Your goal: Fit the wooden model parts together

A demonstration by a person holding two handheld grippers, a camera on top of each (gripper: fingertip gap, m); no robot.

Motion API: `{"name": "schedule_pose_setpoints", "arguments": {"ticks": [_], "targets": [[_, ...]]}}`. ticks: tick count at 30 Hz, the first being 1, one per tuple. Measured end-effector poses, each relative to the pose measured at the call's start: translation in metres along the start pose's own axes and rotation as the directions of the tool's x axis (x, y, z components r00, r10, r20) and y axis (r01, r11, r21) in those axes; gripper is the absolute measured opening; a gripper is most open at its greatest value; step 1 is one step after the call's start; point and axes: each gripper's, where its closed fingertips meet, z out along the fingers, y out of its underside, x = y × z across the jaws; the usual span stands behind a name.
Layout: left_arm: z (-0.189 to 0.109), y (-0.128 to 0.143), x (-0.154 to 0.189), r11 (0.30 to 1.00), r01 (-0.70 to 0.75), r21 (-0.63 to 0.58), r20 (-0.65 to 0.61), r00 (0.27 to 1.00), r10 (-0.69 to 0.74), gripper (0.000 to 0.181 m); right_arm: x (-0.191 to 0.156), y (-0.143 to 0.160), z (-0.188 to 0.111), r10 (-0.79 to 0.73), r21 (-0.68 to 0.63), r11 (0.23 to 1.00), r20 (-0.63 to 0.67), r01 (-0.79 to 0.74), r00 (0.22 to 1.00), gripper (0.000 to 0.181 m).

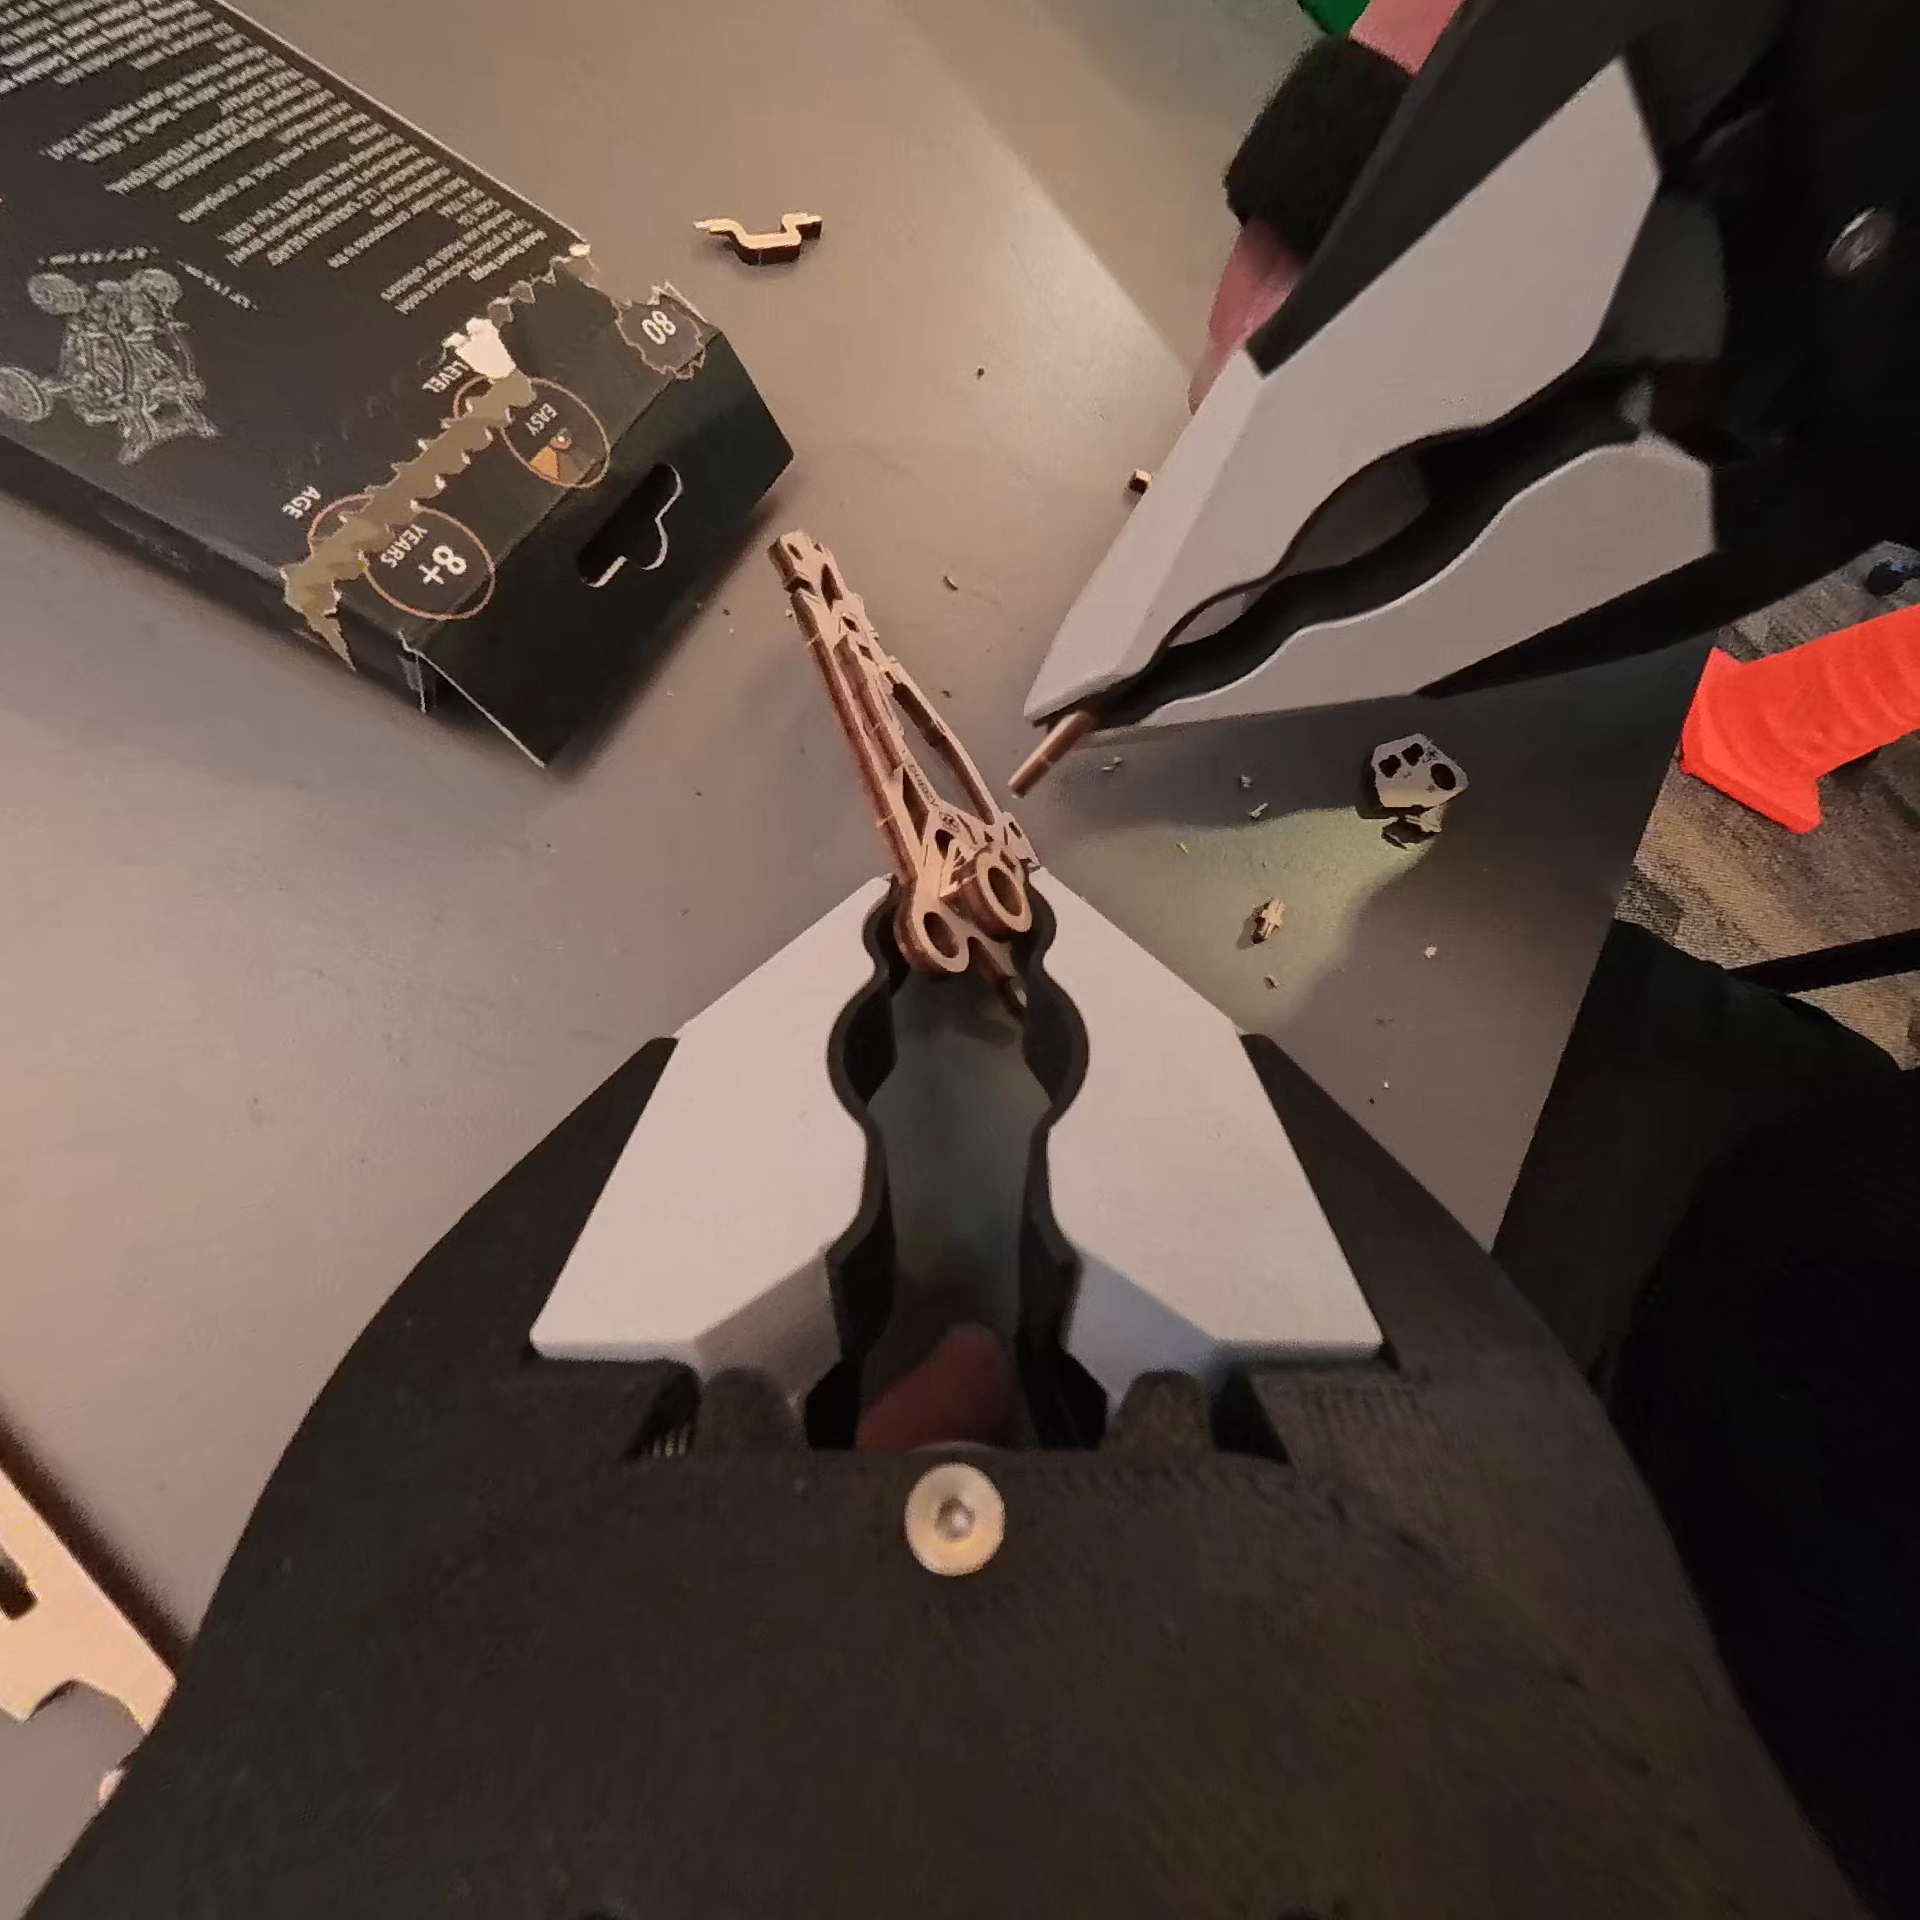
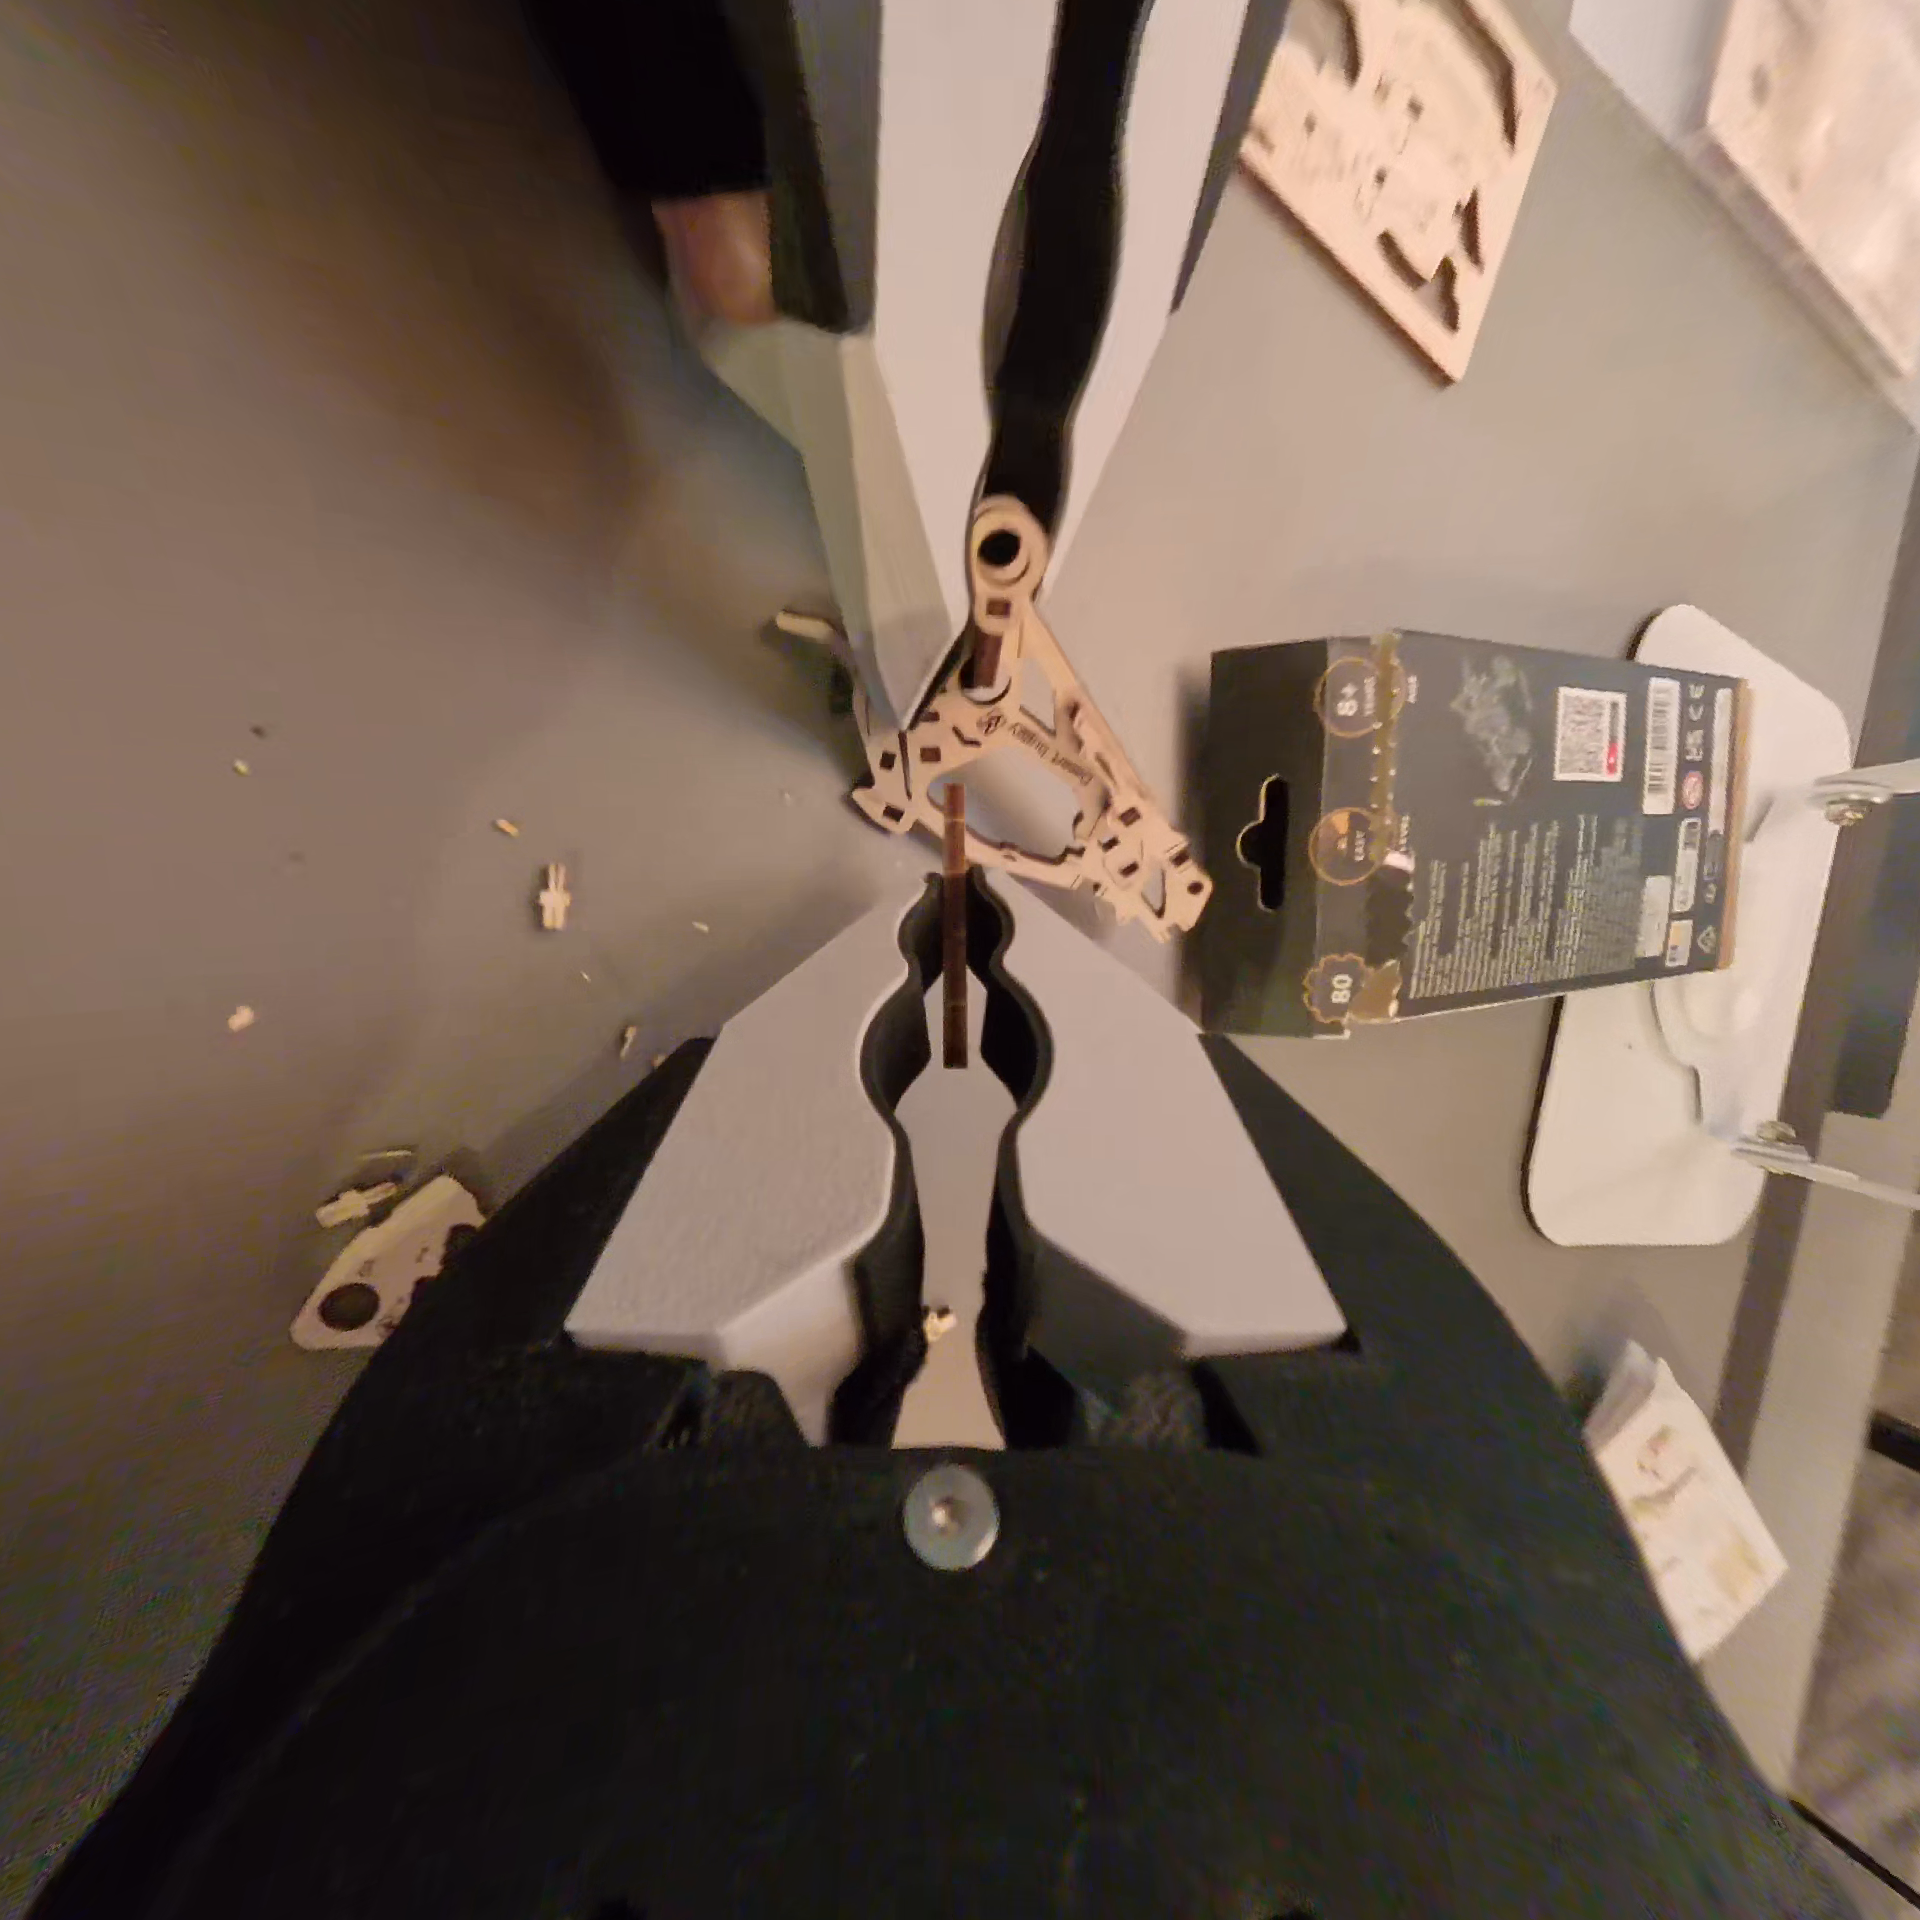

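My left gripper (image 1: pixel 961 914) is shut on a flat wooden frame assembly (image 1: pixel 894 727) made of two thin plates side by side, held above the grey table. The frame also shows in the right wrist view (image 2: pixel 1039 769), hanging from the left gripper (image 2: pixel 1003 582). My right gripper (image 2: pixel 956 914) is shut on a thin brown wooden pin (image 2: pixel 954 925), whose tip lies over the frame's lower edge. In the left wrist view the right gripper (image 1: pixel 1070 717) comes in from the upper right, with the pin (image 1: pixel 1044 753) a short way from the frame's side.
A torn black kit box (image 1: pixel 343 353) lies at the upper left, and it also shows in the right wrist view (image 2: pixel 1455 831). Loose wooden pieces (image 1: pixel 764 237) (image 1: pixel 1415 779) (image 2: pixel 384 1288) and chips lie on the table. Punched wooden sheets (image 2: pixel 1392 177) lie beyond. An orange object (image 1: pixel 1808 707) sits right. Left and right tips are no more than a few centimetres apart.
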Motion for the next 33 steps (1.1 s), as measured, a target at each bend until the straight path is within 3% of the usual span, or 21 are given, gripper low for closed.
{"name": "schedule_pose_setpoints", "arguments": {"ticks": [11,23,33], "targets": [[0.0010,-0.0035,0.0000,1.000,-0.022,-0.002,0.044,0.999,0.022,0.016,-0.0029,0.0005,0.0063,-0.091,-0.105,0.991,-0.038,0.087,0.995,0.000],[0.0017,-0.0055,-0.0018,0.999,-0.038,0.009,0.083,0.996,0.037,0.016,0.0014,0.0001,0.0062,-0.034,-0.117,0.993,-0.055,0.027,0.998,0.000],[0.0022,-0.0065,-0.0048,0.999,-0.010,0.038,0.102,0.995,0.006,0.016,0.0022,-0.0006,0.0081,-0.080,-0.159,0.985,-0.079,0.067,0.994,0.000]]}}
